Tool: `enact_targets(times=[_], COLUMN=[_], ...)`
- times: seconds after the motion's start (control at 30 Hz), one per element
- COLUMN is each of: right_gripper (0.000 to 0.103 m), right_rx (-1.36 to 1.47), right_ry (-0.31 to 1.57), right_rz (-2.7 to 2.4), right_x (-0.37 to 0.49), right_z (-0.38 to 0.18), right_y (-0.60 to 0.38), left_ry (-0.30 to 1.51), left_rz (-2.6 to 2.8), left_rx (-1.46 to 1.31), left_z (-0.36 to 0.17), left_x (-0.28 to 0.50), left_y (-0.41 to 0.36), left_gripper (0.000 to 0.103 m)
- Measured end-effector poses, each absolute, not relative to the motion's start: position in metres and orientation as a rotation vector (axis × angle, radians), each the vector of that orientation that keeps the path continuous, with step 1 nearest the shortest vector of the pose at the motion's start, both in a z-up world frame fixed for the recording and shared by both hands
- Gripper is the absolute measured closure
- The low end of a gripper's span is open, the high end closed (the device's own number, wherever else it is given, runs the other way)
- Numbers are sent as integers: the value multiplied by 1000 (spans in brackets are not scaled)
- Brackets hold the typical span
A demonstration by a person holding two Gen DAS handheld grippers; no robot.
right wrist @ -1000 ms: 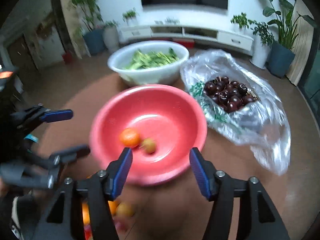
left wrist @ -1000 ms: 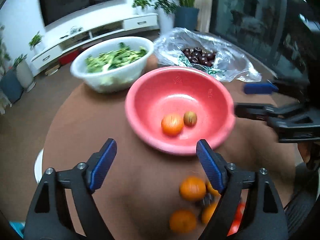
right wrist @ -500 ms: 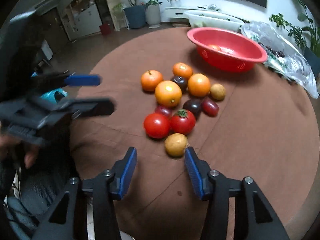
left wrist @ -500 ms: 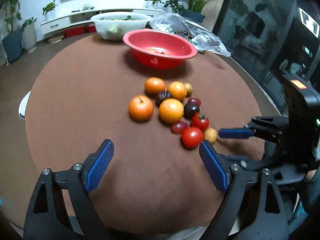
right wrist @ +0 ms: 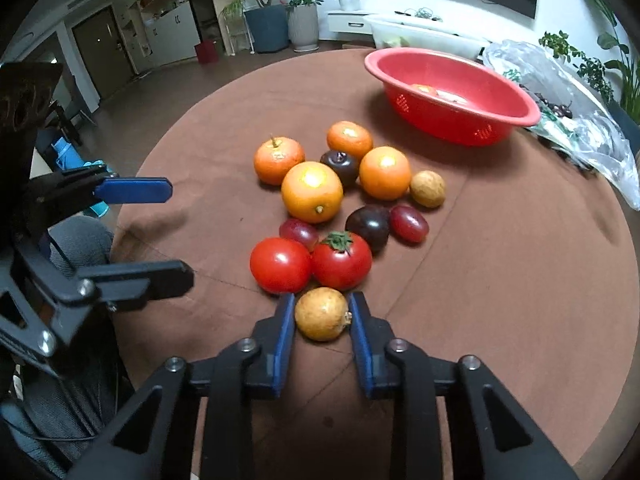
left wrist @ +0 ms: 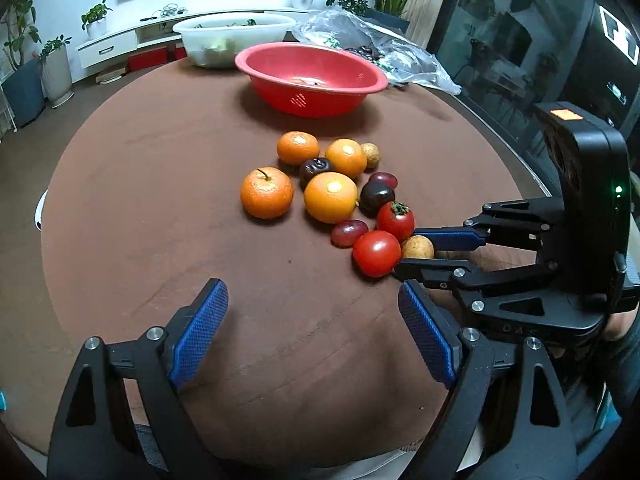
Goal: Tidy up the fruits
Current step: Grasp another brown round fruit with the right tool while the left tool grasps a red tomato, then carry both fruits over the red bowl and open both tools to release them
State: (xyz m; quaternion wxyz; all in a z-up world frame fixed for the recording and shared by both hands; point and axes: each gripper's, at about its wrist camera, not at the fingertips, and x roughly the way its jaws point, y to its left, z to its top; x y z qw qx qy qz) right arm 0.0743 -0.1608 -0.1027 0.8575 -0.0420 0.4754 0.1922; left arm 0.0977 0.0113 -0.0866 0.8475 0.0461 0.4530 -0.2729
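A cluster of fruit lies on the round brown table [left wrist: 160, 200]: several oranges [right wrist: 312, 191], two red tomatoes [right wrist: 341, 260], dark plums [right wrist: 368, 222], grapes and small tan fruits. My right gripper [right wrist: 322, 312] is shut on a small tan fruit [right wrist: 322, 314] at the near edge of the cluster; it also shows in the left wrist view [left wrist: 418, 247]. My left gripper [left wrist: 316, 312] is open and empty above the bare table, short of the cluster. The red bowl [left wrist: 312, 76] at the back holds an orange fruit [right wrist: 424, 89] and another small one.
A white bowl of greens [left wrist: 236, 36] stands behind the red bowl. A clear plastic bag with dark cherries [right wrist: 560, 108] lies at the back right. Room furniture and potted plants surround the table.
Both grippers pulled back from the red bowl toward the near side. My right gripper came down at the cluster's near edge and closed on the small tan fruit.
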Motion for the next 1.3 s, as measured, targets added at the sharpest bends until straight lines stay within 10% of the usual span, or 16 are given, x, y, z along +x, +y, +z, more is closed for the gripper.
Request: enact_targets(times=[0.3, 0.47, 0.77, 1.3], right_gripper=[73, 73, 73, 73], right_rx=[86, 125, 150, 193], right_ry=[966, 940, 925, 894], right_rz=[315, 273, 294, 275], right_x=[52, 45, 35, 49], right_z=[-84, -76, -77, -57], right_y=[-204, -220, -219, -237], left_ry=[964, 986, 972, 910], left_rz=[-570, -565, -559, -620], left_rx=[149, 186, 177, 70], left_z=[-96, -108, -113, -67], left_x=[102, 105, 108, 114], left_y=[-30, -54, -61, -28], left_gripper=[18, 47, 71, 72])
